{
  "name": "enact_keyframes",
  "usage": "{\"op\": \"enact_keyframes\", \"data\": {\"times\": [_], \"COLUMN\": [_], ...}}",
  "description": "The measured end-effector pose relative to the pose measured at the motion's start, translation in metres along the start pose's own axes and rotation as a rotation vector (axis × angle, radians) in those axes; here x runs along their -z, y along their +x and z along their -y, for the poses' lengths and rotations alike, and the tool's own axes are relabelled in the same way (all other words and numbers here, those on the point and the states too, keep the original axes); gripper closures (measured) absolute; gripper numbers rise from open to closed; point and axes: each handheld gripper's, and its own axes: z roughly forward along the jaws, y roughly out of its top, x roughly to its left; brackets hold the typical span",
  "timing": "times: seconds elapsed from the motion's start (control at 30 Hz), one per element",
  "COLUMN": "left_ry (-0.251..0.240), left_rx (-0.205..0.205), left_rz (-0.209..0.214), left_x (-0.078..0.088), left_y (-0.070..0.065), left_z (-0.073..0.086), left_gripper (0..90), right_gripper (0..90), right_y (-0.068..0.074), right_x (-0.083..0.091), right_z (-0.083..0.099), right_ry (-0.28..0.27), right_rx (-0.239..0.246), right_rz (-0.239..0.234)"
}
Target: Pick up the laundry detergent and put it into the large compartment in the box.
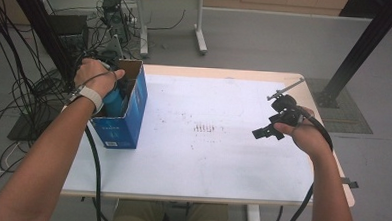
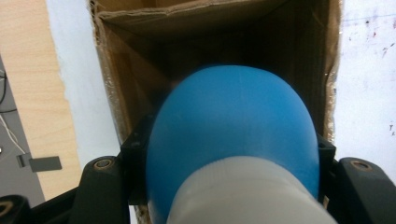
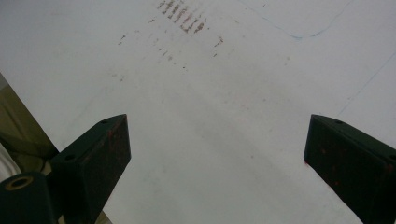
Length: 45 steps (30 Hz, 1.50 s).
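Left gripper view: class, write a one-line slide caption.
Hand-held gripper clamps a blue bottle over an open cardboard box.

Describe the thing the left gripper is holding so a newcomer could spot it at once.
Start at the open blue cardboard box on the table's left edge. Over its opening, the left gripper is shut on a rounded blue bottle with a white ribbed cap, the one smooth, glossy thing against brown cardboard.

Rounded blue plastic bottle with a ribbed white cap, nose-down inside an open-topped cardboard box with blue printed outer walls, standing upright near the left edge of the table.
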Motion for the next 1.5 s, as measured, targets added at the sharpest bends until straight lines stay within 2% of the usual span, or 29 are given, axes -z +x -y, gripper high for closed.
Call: {"op": "enact_keyframes", "data": {"times": [0.27, 0.8, 1.5], "left_ry": [0.001, 0.021, 0.035], "left_rx": [-0.012, -0.017, -0.024], "left_rz": [-0.01, -0.001, -0.007], "left_x": [-0.009, -0.027, -0.029], "left_y": [-0.003, -0.001, -0.004], "left_z": [0.0, -0.001, -0.003], "left_gripper": [38.6, 38.6, 38.5], "right_gripper": [7.1, 7.1, 7.1], "right_y": [-0.001, -0.002, -0.002], "right_x": [-0.002, -0.005, -0.006], "right_z": [0.0, 0.0, 0.0], "right_ry": [0.004, 0.008, 0.01], "right_rx": [-0.005, -0.008, -0.006], "right_rz": [-0.002, -0.007, -0.006]}}
